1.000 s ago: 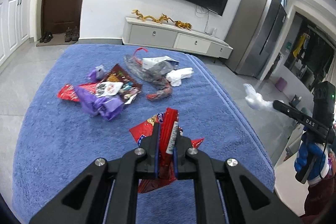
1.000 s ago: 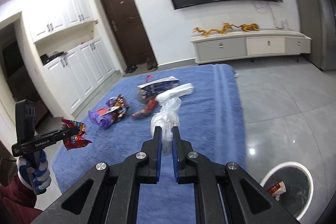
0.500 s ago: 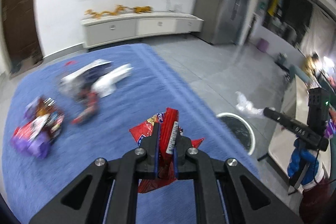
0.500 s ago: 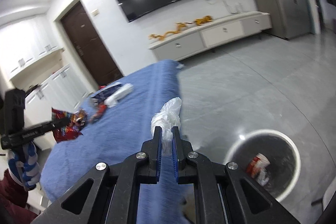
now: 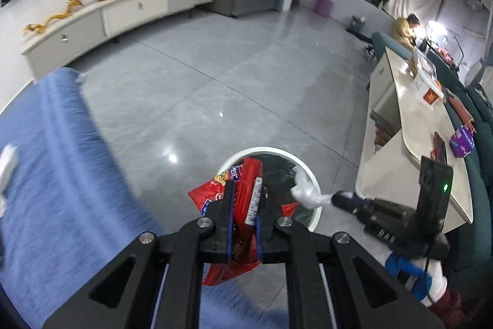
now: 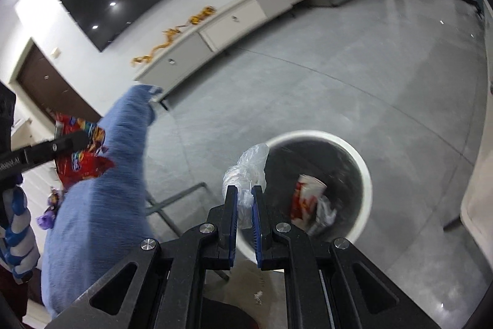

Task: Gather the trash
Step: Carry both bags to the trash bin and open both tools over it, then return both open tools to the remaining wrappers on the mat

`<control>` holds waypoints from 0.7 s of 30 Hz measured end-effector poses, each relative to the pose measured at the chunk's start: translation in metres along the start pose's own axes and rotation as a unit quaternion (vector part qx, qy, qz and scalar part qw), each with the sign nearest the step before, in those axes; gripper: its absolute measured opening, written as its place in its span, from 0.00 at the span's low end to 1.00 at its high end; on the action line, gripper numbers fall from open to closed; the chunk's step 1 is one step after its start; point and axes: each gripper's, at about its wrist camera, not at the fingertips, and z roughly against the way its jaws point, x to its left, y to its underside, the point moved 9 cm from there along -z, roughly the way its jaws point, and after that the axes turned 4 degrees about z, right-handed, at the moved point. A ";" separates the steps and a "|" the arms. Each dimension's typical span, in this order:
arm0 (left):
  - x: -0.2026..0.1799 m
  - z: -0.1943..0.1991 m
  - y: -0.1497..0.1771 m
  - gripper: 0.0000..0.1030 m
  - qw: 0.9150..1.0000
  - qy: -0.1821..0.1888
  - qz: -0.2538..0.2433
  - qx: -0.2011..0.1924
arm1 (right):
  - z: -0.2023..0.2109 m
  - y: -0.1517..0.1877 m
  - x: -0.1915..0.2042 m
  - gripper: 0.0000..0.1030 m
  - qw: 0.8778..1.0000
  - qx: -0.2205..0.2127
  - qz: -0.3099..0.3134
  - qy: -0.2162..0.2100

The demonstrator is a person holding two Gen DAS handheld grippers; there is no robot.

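My left gripper (image 5: 245, 190) is shut on a red snack wrapper (image 5: 246, 193) and holds it over the near edge of a round white bin (image 5: 308, 171) with a black liner. My right gripper (image 6: 245, 196) is shut on a clear crumpled plastic bag (image 6: 249, 168), held just left of the bin (image 6: 360, 162). The bin holds a red and white paper cup (image 6: 308, 190) and other scraps. The right gripper with the bag (image 5: 308, 193) shows in the left wrist view, at the bin's rim. The left gripper with the wrapper (image 6: 83, 156) shows at the left of the right wrist view.
The blue cloth-covered table (image 5: 46, 174) lies to the left with white trash at its edge. A beige table (image 5: 425, 125) with small items stands right of the bin. A white TV cabinet (image 6: 231, 20) runs along the far wall across grey tiled floor (image 5: 215, 76).
Both grippers swung right, away from the blue table toward the bin. The bin now lies directly below both held items. The trash pile has left the view.
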 end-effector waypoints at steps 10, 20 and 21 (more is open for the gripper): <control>-0.026 -0.082 -0.011 0.33 0.998 0.018 0.021 0.053 | -0.036 0.016 -0.045 0.11 0.998 0.035 -0.036 0.048; -0.024 -0.078 -0.013 0.59 0.998 0.023 0.028 0.044 | -0.033 0.026 -0.057 0.17 0.996 0.037 -0.054 0.065; -0.024 -0.074 -0.013 0.59 0.999 0.022 0.025 0.042 | -0.029 0.026 -0.057 0.20 0.996 0.034 -0.055 0.066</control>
